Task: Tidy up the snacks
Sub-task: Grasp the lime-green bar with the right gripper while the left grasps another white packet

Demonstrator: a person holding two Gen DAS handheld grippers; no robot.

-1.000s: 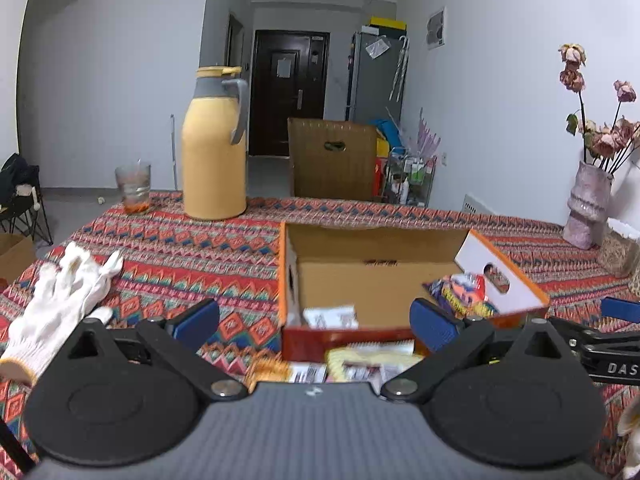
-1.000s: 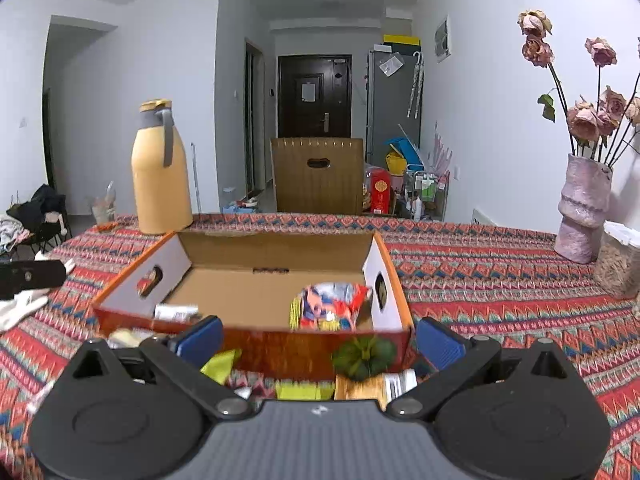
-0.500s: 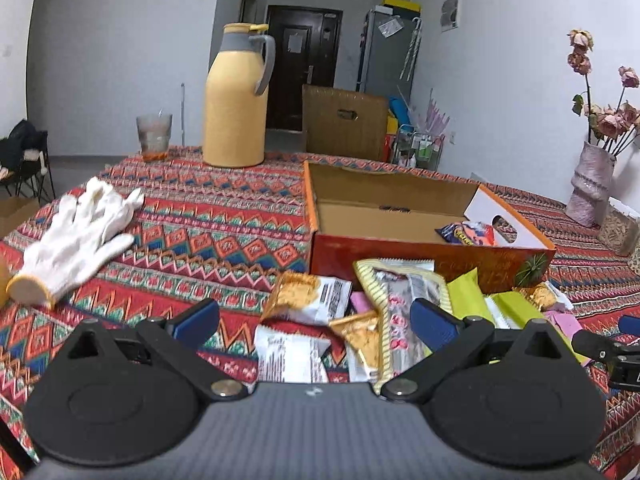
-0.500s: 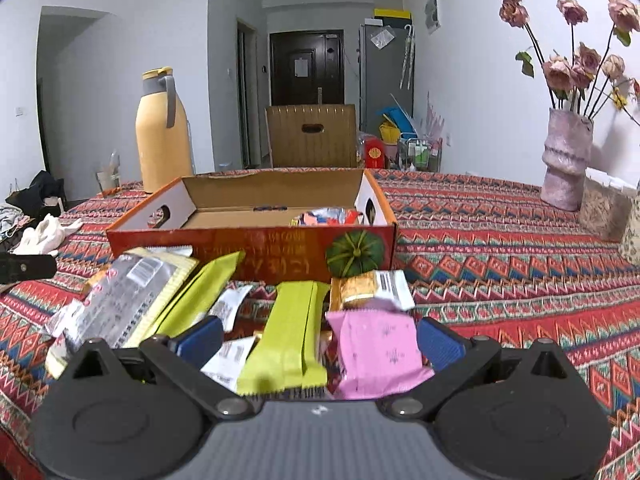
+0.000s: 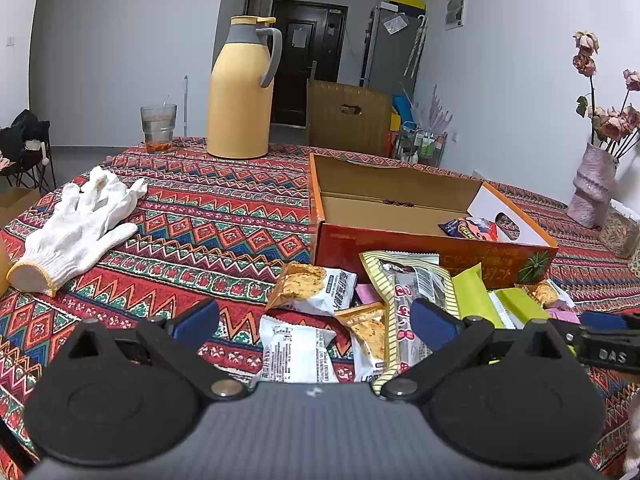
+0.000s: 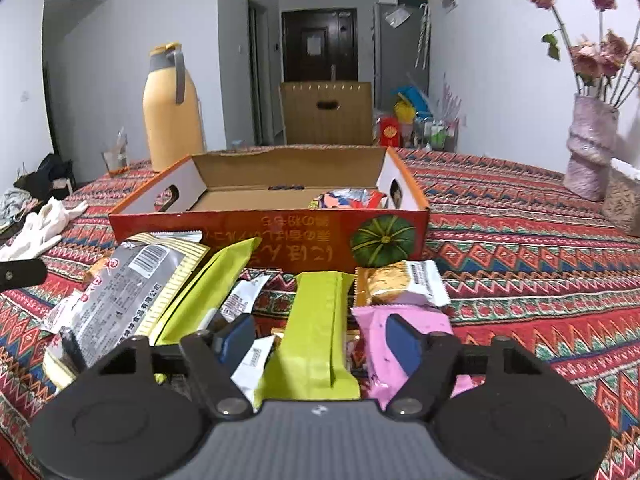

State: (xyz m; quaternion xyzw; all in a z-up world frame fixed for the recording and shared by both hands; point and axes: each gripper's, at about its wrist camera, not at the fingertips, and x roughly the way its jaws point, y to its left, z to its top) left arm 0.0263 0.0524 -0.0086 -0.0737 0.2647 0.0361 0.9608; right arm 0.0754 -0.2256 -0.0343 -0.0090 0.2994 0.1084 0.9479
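An open orange cardboard box [image 5: 424, 246] [image 6: 256, 236] stands on the patterned tablecloth with one colourful snack bag [image 5: 470, 229] [image 6: 348, 199] inside at its right end. Several snack packets lie in a pile before it: a white cracker packet [image 5: 316, 286], a long striped packet [image 5: 408, 292] [image 6: 120, 292], green packets [image 6: 318, 332] and a pink packet [image 6: 400, 344]. My left gripper [image 5: 314, 320] is open above the pile's left side. My right gripper [image 6: 320, 344] is open, its jaws narrower, either side of the green packet's near end.
A yellow thermos jug [image 5: 242, 92] and a glass [image 5: 158, 128] stand at the table's far side. White gloves [image 5: 76, 224] lie at the left. A pink vase with dried flowers [image 6: 590, 146] and a basket [image 6: 622, 200] stand at the right.
Both grippers have pulled back from the box and lowered over the snack pile. The right gripper's jaws have narrowed around the green packet.
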